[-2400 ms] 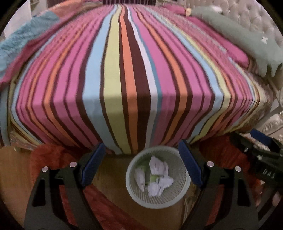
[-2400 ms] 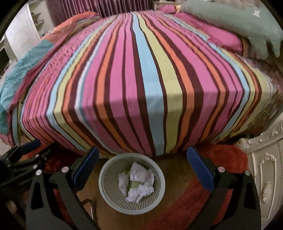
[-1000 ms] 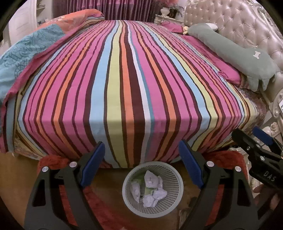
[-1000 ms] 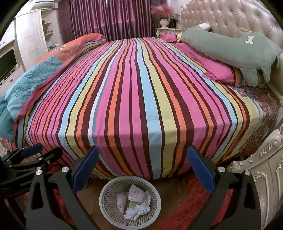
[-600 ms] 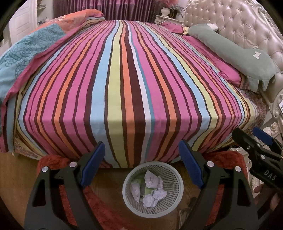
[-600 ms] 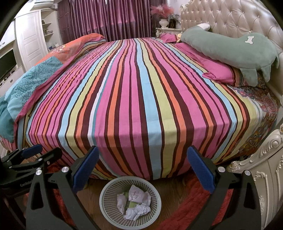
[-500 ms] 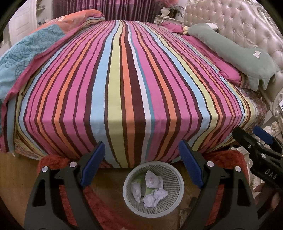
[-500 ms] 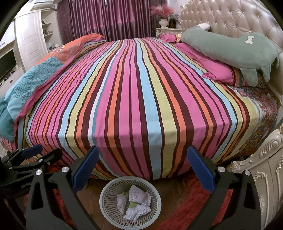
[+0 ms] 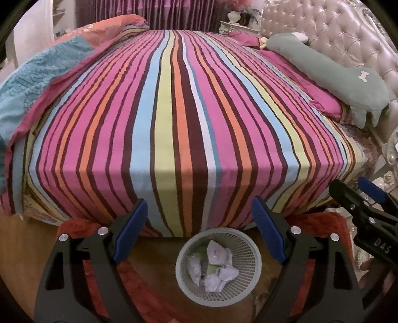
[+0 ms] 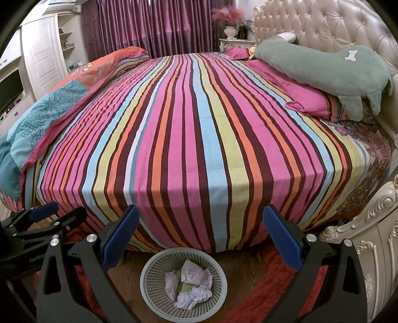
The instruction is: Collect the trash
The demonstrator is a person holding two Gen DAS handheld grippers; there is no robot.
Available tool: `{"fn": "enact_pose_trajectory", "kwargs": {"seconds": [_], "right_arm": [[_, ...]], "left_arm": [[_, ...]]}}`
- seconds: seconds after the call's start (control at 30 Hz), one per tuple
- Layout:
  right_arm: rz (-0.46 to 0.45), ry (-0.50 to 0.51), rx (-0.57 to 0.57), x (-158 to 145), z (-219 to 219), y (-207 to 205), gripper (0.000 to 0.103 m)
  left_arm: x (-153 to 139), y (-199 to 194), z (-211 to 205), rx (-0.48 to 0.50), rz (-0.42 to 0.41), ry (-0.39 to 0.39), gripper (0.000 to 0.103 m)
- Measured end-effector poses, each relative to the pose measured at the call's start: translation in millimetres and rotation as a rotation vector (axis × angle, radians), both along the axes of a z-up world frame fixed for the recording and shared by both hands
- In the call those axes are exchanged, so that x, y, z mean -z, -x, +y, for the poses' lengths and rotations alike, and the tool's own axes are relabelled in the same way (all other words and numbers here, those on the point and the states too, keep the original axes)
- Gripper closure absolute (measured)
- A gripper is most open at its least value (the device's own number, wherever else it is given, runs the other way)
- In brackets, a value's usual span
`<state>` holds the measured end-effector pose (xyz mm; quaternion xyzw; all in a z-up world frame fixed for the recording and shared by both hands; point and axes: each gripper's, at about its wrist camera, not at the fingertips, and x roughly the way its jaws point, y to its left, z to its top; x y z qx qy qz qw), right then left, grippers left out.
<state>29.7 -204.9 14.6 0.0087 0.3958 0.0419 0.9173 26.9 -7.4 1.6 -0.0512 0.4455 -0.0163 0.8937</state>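
Both our grippers, left gripper (image 9: 196, 229) and right gripper (image 10: 200, 236), spread empty; crumpled paper (image 10: 192, 285) in basket (image 10: 149, 295), we rescan bed (image 10: 186, 124) edges for leftovers

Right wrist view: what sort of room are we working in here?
A bedroom, by the look of it: a large bed under a striped bedspread, a tufted headboard and heavy curtains behind. A small wastebasket of crumpled paper stands on the floor.

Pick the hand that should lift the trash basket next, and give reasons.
Left, narrowly. The basket sits centred between the open left tongs; it lies left of centre under the open right tongs. Both are empty.
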Motion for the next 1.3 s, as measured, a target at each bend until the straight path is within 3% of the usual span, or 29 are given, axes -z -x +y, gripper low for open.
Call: {"fn": "enact_pose_trajectory", "kwargs": {"seconds": [0.43,0.63,0.9,1.13,1.3], "right_arm": [[0.003,-0.002,0.002,0,2,-1,0.008],[0.004,-0.003,0.001,0,2,-1,0.008],[0.012,-0.017,0.008,1,2,-1,0.008],[0.006,-0.019,0.009,0,2,-1,0.008],[0.009,-0.02,0.01,0,2,-1,0.008]], "left_arm": [[-11,2,1,-0.019,-0.026,-0.017,0.02],[-19,4,-6,-0.056,-0.071,-0.124,0.02],[-23,7,-2,-0.068,-0.094,-0.135,0.02],[-21,3,5,-0.075,-0.057,-0.074,0.02],[-23,4,2,-0.071,-0.076,-0.103,0.02]]}}
